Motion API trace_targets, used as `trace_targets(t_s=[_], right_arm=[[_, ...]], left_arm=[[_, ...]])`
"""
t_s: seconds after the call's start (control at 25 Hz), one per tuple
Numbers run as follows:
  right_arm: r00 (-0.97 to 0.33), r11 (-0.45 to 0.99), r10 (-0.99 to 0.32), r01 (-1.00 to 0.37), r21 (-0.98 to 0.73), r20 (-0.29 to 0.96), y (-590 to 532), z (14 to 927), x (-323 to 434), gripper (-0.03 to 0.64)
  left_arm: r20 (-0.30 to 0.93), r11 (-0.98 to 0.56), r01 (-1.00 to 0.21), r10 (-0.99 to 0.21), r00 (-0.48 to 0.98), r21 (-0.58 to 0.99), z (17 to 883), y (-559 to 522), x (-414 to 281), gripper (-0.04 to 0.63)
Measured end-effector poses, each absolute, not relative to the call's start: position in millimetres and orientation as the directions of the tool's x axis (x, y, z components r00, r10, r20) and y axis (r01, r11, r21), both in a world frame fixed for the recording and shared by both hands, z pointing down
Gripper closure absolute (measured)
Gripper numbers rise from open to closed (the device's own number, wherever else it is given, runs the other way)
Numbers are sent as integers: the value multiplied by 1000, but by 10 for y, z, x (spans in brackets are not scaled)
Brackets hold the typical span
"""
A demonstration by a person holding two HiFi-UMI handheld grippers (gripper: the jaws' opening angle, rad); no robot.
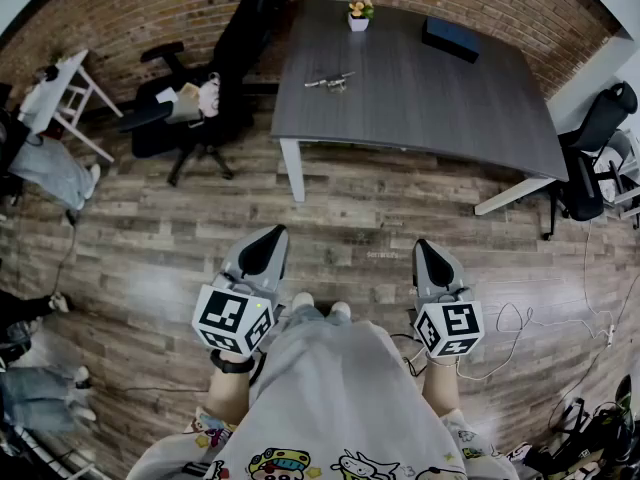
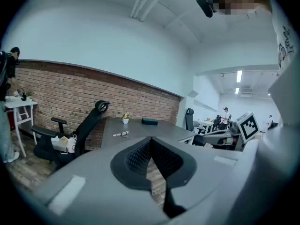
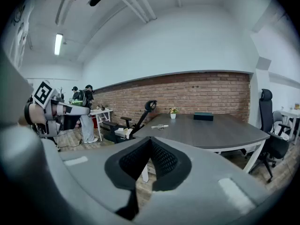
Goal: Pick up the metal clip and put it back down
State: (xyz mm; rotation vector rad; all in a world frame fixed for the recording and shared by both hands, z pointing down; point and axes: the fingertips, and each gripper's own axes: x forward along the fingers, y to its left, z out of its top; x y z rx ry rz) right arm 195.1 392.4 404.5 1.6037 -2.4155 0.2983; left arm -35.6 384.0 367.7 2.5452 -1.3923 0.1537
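The metal clip [image 1: 331, 82] lies on the dark grey table [image 1: 450, 98] near its left side, well ahead of me; it also shows as a small silver piece, the clip [image 2: 121, 134], and as the clip [image 3: 161, 126]. My left gripper [image 1: 270, 240] and right gripper [image 1: 429, 251] hang over the wooden floor, close to my body and far short of the table. Both have their jaws shut with nothing between them. In the gripper views the black pads [image 2: 151, 156] and pads [image 3: 149, 157] meet at the tip.
A small potted plant [image 1: 360, 14] and a black box [image 1: 450, 38] stand at the table's far side. A black office chair [image 1: 215, 78] is left of the table, another chair [image 1: 595, 158] to the right. Cables [image 1: 520, 328] trail on the floor at right. A white side table [image 1: 65, 98] stands far left.
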Motion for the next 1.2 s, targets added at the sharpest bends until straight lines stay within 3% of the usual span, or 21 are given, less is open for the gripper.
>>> trace_targets(t_s=[0.24,0.52,0.76,1.2], right_arm=[[-382,389,-887,-921,-26,259,3967,3970,2171,617],[-427,432,-874,-902,-31,233,3964,3900,2279,528],[-444,443,-869,-895,-56,217,3830,3908,2235,492],[-459,452,-861,-888,-85,219,2814,3897,1919,430]], left_arm=[[188,-497,-851,-831,524,171,3680,3889,-185,561],[165,-493,-854,-840,517,164,3616,3926,-60,483],[162,-504,-850,-836,525,154,3618,3793,-51,434],[165,-549,-820,-804,571,162,3639,2723,-226,385]])
